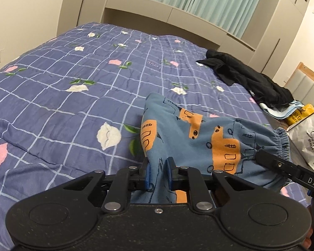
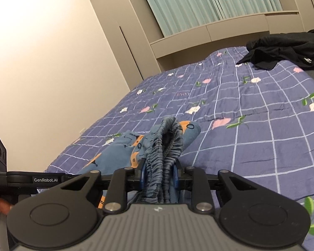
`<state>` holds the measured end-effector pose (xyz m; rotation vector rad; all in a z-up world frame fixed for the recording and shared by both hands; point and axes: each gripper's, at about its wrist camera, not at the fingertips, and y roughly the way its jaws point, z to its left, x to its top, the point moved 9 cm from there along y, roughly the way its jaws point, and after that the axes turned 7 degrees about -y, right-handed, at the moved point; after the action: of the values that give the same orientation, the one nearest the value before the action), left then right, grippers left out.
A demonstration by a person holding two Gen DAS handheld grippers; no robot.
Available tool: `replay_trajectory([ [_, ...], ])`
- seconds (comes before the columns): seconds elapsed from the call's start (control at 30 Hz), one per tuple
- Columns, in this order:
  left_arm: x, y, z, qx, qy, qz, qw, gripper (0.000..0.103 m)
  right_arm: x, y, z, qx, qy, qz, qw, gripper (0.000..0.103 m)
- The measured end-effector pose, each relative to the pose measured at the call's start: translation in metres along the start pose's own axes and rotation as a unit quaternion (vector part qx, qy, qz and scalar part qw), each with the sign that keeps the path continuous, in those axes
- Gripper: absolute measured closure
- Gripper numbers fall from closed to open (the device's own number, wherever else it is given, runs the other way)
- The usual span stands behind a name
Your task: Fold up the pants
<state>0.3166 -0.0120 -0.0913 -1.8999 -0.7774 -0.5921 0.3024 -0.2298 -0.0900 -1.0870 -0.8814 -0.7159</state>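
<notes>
The pants (image 1: 190, 138) are small, blue, with orange printed patches and a gathered elastic waistband. They hang bunched above a purple checked bedspread (image 1: 62, 79). My left gripper (image 1: 158, 171) is shut on a fold of their blue cloth, which runs down between the blue pads. My right gripper (image 2: 159, 172) is shut on the bunched waistband (image 2: 167, 146), with the rest of the pants (image 2: 115, 156) trailing to its left. In the left wrist view the right gripper (image 1: 259, 155) reaches in from the right, its tip at the waistband. The left tool's body (image 2: 21, 179) shows at the left of the right wrist view.
A heap of black clothes (image 1: 247, 77) lies at the far right of the bed, also the black clothes (image 2: 286, 48). Bags (image 1: 307, 129) sit off the bed's right side. A beige headboard shelf (image 1: 167, 14) with pale green curtains stands beyond the bed.
</notes>
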Motion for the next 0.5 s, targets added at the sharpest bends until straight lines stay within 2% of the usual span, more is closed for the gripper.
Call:
replay_trajectory([
  [0.23, -0.015, -0.031, -0.028, -0.021, 0.018, -0.004, 0.9996, 0.087, 0.006, -0.042, 0.001, -0.006, -0.007, -0.012, 1.0, 0.076],
  [0.5, -0.055, -0.054, -0.063, -0.045, 0.03, 0.004, 0.9985, 0.087, -0.003, -0.097, -0.01, -0.028, -0.001, -0.015, 1.0, 0.076],
])
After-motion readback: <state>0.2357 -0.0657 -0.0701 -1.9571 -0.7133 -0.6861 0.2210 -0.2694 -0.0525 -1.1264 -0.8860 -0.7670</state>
